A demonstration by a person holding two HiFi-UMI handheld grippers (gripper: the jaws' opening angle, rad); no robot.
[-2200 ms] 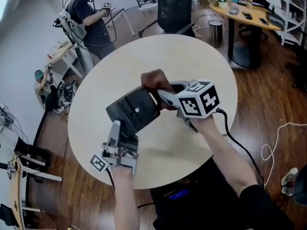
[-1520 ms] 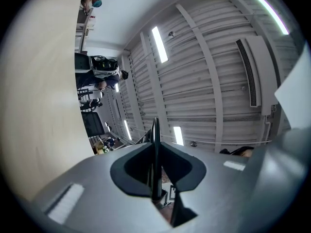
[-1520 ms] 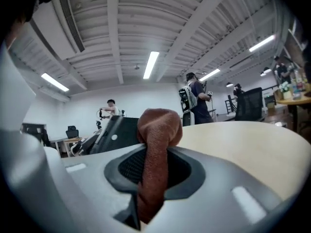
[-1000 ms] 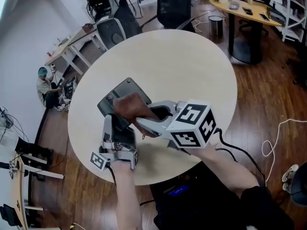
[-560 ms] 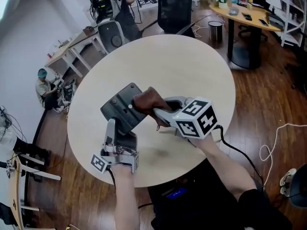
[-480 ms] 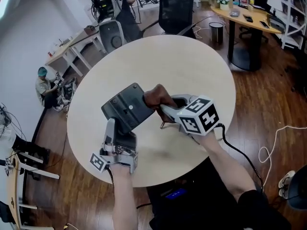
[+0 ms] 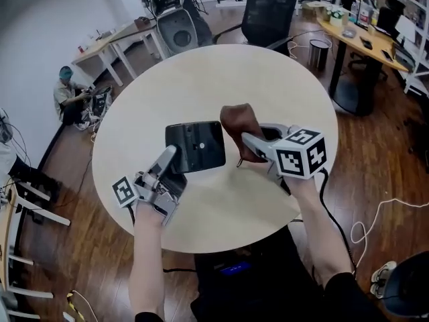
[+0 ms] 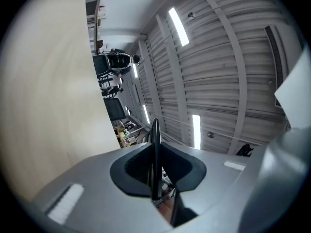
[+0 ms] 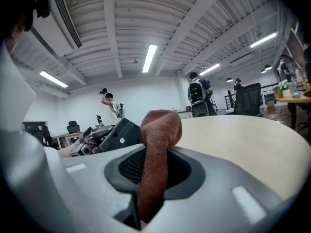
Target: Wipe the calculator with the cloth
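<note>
The calculator [image 7: 195,146] is a dark slab held over the round table [image 7: 201,79], its plain back with a white dot facing up. My left gripper [image 7: 173,165] is shut on its lower left edge. In the left gripper view that edge shows as a thin dark blade [image 8: 155,154] between the jaws. My right gripper [image 7: 250,143] is shut on the brown cloth [image 7: 237,127], which stands up just right of the calculator's edge; I cannot tell if they touch. In the right gripper view the cloth [image 9: 158,140] rises from the jaws, with the calculator [image 9: 119,136] to its left.
A black office chair [image 7: 268,15] stands beyond the table's far edge. A waste bin [image 7: 320,54] and a cluttered wooden desk [image 7: 362,39] are at the back right. A person sits on the floor [image 7: 67,92] at the left, and a white cable [image 7: 382,213] lies on the floor at the right.
The cloth has slid off the calculator's back to its right side as the right gripper moved right. The calculator has swung from tilted to nearly level, and the left gripper has sunk a little.
</note>
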